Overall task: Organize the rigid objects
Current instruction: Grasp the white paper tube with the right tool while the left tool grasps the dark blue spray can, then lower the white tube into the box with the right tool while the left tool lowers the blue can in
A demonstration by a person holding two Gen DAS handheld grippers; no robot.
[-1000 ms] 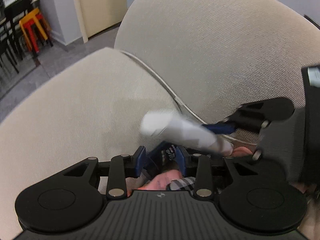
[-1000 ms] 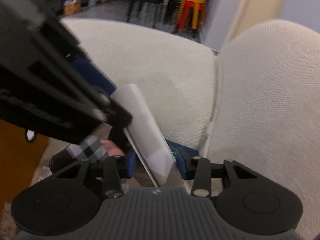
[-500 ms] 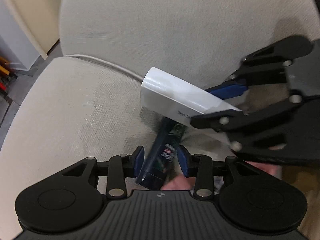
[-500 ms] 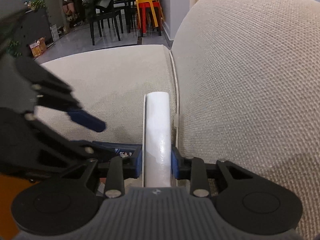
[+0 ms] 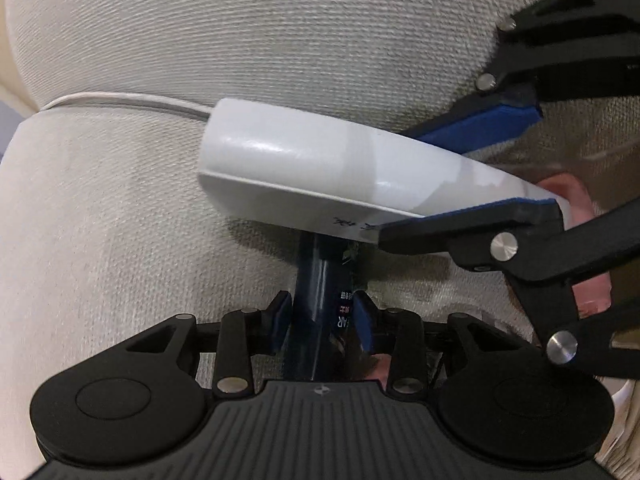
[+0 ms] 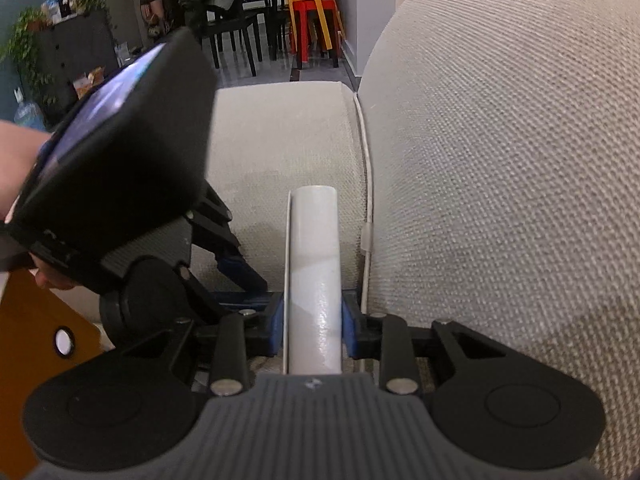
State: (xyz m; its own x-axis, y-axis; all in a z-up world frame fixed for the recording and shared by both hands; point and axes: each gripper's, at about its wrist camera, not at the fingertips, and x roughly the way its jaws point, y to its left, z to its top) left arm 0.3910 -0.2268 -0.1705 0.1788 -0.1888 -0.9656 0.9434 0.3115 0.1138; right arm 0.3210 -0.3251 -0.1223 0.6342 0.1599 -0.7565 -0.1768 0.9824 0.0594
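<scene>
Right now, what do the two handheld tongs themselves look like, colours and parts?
Both are matte black plastic. The left tongs have a ribbed black body, round side discs, silver pivot pins and blue fingertip pads. The right tongs are built the same way, with blue pads too. No sleeve or cable on either shows clearly.

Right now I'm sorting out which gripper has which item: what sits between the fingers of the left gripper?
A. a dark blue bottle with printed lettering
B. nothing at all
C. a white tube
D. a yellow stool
A: in the left wrist view the dark blue bottle stands between the left gripper fingers, while the white tube is clamped by the right gripper over the sofa cushion.
</scene>
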